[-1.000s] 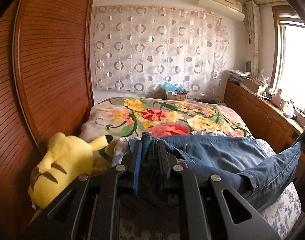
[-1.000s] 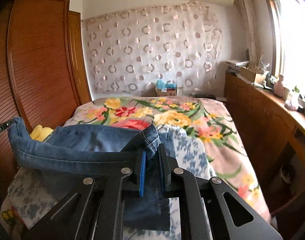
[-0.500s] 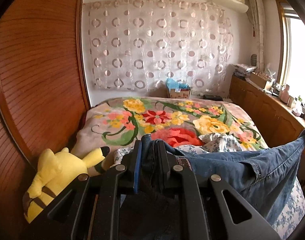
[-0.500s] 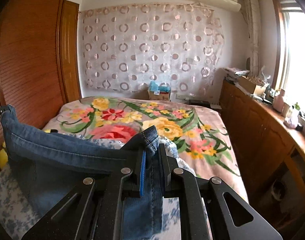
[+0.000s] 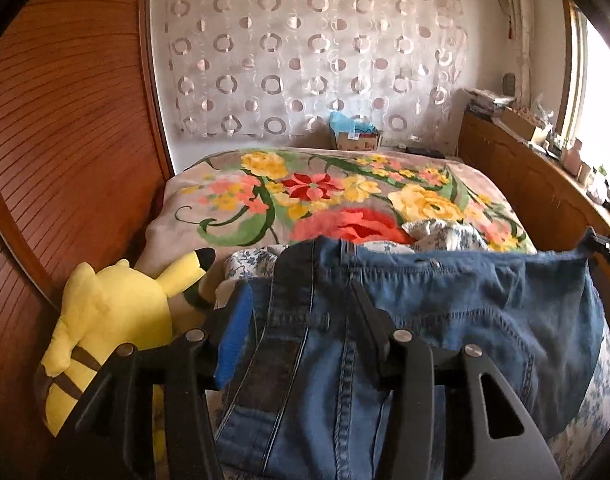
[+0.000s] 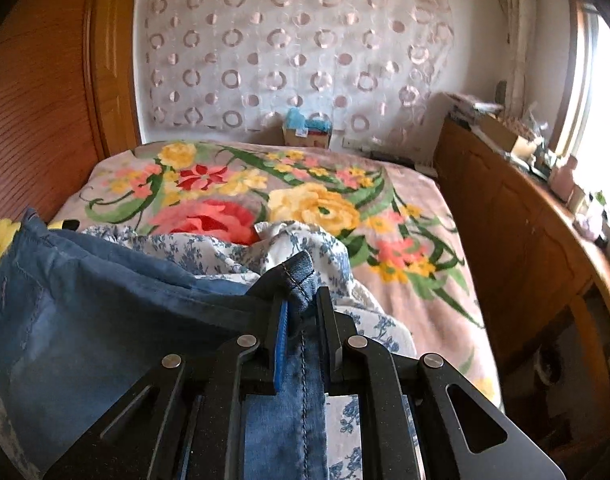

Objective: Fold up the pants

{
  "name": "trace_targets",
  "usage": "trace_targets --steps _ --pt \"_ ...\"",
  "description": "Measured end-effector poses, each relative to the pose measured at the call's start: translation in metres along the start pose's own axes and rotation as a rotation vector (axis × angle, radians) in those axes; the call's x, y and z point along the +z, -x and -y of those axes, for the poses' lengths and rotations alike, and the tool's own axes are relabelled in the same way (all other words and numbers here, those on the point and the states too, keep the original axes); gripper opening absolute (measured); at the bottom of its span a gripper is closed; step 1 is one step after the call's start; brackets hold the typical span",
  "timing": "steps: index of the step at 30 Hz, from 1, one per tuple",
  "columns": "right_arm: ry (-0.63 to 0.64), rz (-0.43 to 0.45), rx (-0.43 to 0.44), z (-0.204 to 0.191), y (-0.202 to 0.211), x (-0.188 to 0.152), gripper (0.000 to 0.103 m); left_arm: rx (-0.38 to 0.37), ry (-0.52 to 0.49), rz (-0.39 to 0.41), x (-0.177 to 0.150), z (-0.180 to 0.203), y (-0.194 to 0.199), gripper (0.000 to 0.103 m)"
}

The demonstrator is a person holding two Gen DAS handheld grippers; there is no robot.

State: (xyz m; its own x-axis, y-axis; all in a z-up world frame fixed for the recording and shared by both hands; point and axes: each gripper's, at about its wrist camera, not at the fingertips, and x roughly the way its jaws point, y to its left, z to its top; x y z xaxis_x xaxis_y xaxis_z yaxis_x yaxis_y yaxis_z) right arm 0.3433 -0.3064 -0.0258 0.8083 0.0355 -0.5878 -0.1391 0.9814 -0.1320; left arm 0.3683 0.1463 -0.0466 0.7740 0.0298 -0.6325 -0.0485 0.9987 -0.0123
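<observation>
A: Where are the jeans (image 5: 445, 312) lying right now?

B: They are spreading across the lower half of the left wrist view, over a blue-flowered sheet (image 5: 601, 396) on the bed (image 5: 233, 192). The waistband is stretching from the lower centre toward the right edge of the frame, where the tip of the right claw (image 5: 609, 250) is showing at a corner of the denim.

A: And the left claw (image 5: 305, 320)?

B: It is sitting at the bottom centre of the frame, and its jaws are opening. The denim is lying between them, but the blue pad on the left finger is standing clear of the cloth, so it is not gripping.

A: What is the right wrist view showing?

B: The right claw (image 6: 301, 312) is at the bottom centre there, with a folded seam of the jeans (image 6: 105, 320) rising between its fingers. Its jaws are opening as well, only a narrow way so far, and the fabric is still filling the gap and touching both pads. The rest of the denim is running off to the lower left.

A: Anything beside the jeans?

B: A yellow plush toy (image 5: 113, 332) is leaning at the lower left of the left wrist view, just beside the denim.
</observation>
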Motion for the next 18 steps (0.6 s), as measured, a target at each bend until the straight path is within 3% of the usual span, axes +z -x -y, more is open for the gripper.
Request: trace_targets --steps 2,5,11,18 --pt "-0.016 0.011 0.004 0.005 0.006 0.001 0.033 -0.010 -0.005 -0.005 -0.008 0.002 0.004 0.050" --pt "-0.024 0.006 0.029 0.009 0.018 -0.003 0.034 -0.027 -0.007 -0.011 -0.018 0.004 0.009 0.050" --pt "-0.045 -0.003 0.072 0.024 0.048 -0.026 0.048 -0.051 -0.008 -0.019 -0.036 0.010 0.019 0.050" --pt "-0.063 -0.039 0.099 0.038 0.076 -0.050 0.048 -0.076 -0.010 -0.028 -0.056 0.015 0.031 0.050"
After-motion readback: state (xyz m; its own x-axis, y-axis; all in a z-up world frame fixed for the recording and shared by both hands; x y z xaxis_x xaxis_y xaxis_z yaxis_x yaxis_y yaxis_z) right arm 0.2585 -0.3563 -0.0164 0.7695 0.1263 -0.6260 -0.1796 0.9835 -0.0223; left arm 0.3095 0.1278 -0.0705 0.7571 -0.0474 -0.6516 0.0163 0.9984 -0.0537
